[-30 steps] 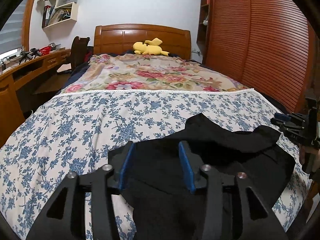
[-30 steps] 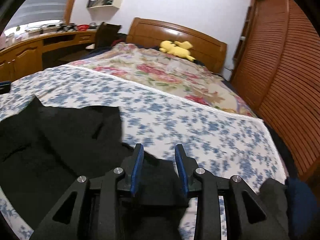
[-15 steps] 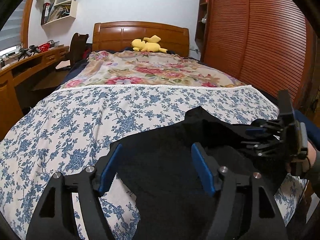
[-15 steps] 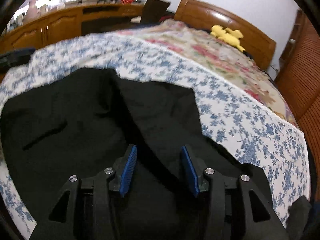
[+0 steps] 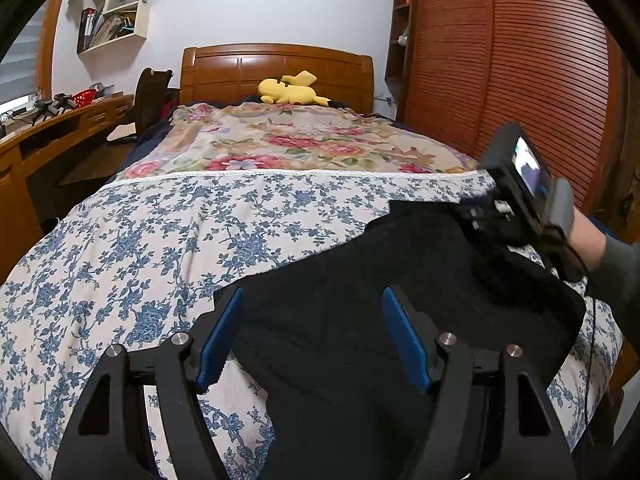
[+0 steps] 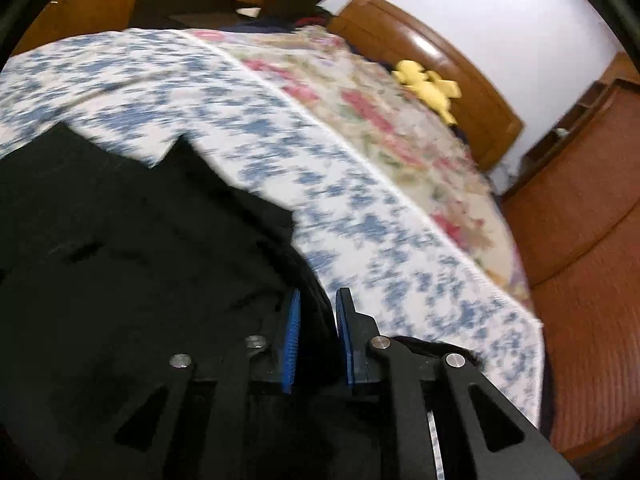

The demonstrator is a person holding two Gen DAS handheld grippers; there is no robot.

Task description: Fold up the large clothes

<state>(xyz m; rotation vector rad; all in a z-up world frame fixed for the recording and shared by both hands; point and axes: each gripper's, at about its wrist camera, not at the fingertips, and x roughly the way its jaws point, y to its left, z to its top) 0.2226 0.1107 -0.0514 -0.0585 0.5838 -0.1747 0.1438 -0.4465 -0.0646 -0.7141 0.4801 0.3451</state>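
Surface: a bed [image 5: 168, 240] covered at the near end by a white sheet with blue flowers [image 5: 132, 248], and further up by a cream quilt with red flowers [image 5: 280, 140]. A yellow soft toy [image 5: 290, 90] lies at the wooden headboard [image 5: 276, 68].

Room: a slatted wooden wardrobe [image 5: 500, 64] stands along one side of the bed; on the other side is a wooden worktop [image 5: 60, 120], a chair [image 5: 150, 94] and a wall shelf [image 5: 114, 12] holding books.

Task item: the black garment [image 5: 380, 280] lies spread on the near end of the bed, over the blue-flowered sheet.

Left claw [image 5: 316, 332]: spread wide, blue pads either side of the garment's near portion and not pressing on it.

Right claw [image 6: 316, 332]: jaws have just been closing; a ridge of black cloth sits in the narrow gap between the pads. Whether the pads are pressing on it cannot be told.

View differences: the left wrist view is sharp and shows the right claw from outside at the garment's far edge, with its small lit screen [image 5: 528, 164], the person's hand [image 5: 586, 236] and a grey sleeve [image 5: 624, 276]. The right wrist view is tilted and motion-blurred; it alone shows the cloth between the right pads.
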